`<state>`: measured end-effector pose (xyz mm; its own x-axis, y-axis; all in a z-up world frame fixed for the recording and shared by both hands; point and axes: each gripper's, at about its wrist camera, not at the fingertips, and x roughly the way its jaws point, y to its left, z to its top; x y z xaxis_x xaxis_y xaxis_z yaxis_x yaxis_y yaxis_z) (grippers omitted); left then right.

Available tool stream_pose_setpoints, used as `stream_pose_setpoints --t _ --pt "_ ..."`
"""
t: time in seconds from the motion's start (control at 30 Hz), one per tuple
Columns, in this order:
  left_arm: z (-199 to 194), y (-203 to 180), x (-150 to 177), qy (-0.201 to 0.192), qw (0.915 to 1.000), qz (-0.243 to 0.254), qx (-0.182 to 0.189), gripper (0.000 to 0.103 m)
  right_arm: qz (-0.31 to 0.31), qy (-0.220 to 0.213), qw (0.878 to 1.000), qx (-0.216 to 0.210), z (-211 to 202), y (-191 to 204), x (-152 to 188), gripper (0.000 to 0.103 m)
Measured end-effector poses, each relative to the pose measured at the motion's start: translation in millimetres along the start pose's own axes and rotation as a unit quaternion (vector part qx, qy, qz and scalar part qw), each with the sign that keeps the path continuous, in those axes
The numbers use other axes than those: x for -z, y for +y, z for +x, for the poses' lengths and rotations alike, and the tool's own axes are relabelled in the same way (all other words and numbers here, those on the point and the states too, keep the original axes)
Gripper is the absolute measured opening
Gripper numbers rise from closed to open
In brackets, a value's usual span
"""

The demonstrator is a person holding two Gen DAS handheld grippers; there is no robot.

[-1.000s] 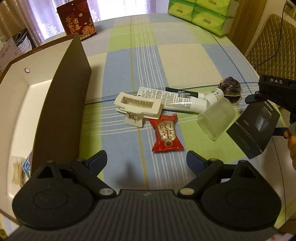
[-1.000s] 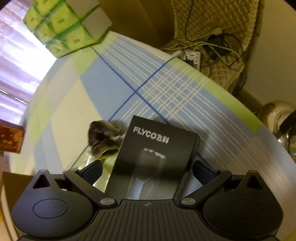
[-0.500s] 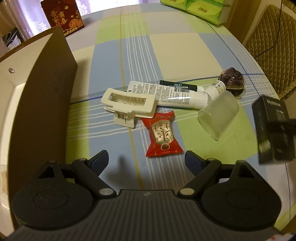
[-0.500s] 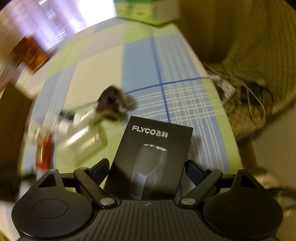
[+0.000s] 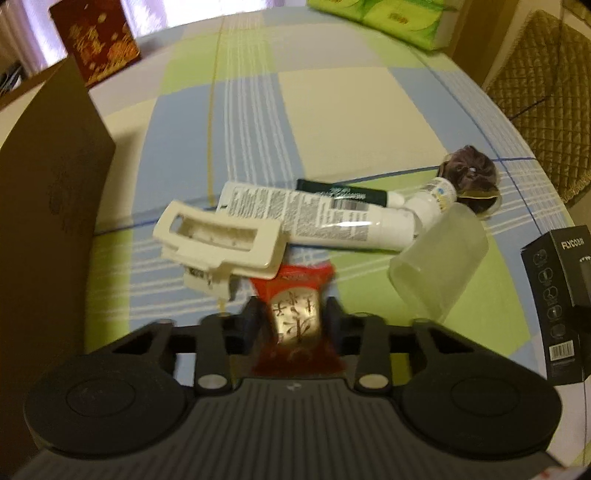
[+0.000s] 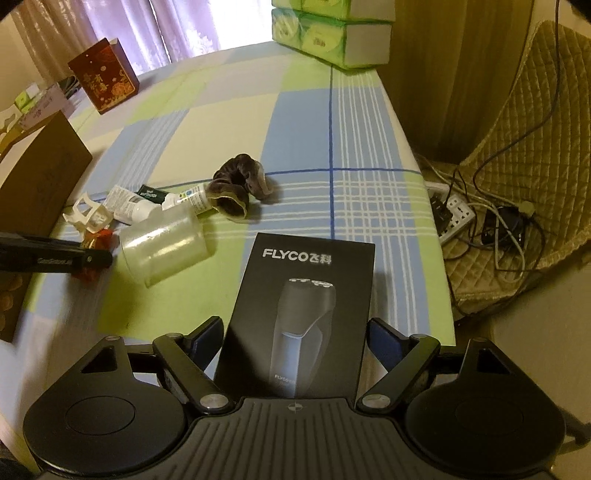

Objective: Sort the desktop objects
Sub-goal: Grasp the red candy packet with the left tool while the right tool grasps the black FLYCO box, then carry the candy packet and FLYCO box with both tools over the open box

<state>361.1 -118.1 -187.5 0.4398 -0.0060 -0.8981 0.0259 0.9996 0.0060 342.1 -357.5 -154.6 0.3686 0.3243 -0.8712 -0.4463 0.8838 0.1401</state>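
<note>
The table (image 6: 303,122) is covered with a checked cloth in blue, green and cream, and behind it I see a curtain (image 6: 177,26), a stack of green tissue packs (image 6: 332,33) and a red gift box (image 6: 105,75). At the left edge stands an open cardboard box (image 5: 51,192). My left gripper (image 5: 293,321) is low over the cloth and its two fingers are pressed against the sides of a red snack packet (image 5: 295,317), so it pinches this packet; the picture is a little blurred there. Just beyond the packet lies a cream hair clip (image 5: 221,240), touching a white tube (image 5: 317,218), and a smaller dark tube (image 5: 343,192) lies behind the white one. A clear plastic cup (image 5: 439,258) lies on its side to the right, and a brown hair tie (image 5: 469,173) is near the tube's cap. My right gripper (image 6: 295,332) holds a black shaver box (image 6: 306,314) with the word FLYCO on it; the fingers sit at both sides of the box, which stands tilted above the cloth at the right side of the table. On the floor at the right lies a power strip (image 6: 454,214) with cables.
</note>
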Motion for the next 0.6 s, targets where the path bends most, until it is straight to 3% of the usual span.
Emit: stream_pose_setpoints --t 0.23,0.6 --pt "-10.9 2.5 22.6 -0.009 0.9998 0.014 -0.007 0.022 0.014 -0.011 1.000 0.015 -3.2 0.5 -0.7 0.083" --pt "-37.5 12.1 69.3 0.010 0.9999 -0.007 -0.005 0.022 -0.006 0.014 0.998 0.060 19.3 16.5 -5.3 0.083"
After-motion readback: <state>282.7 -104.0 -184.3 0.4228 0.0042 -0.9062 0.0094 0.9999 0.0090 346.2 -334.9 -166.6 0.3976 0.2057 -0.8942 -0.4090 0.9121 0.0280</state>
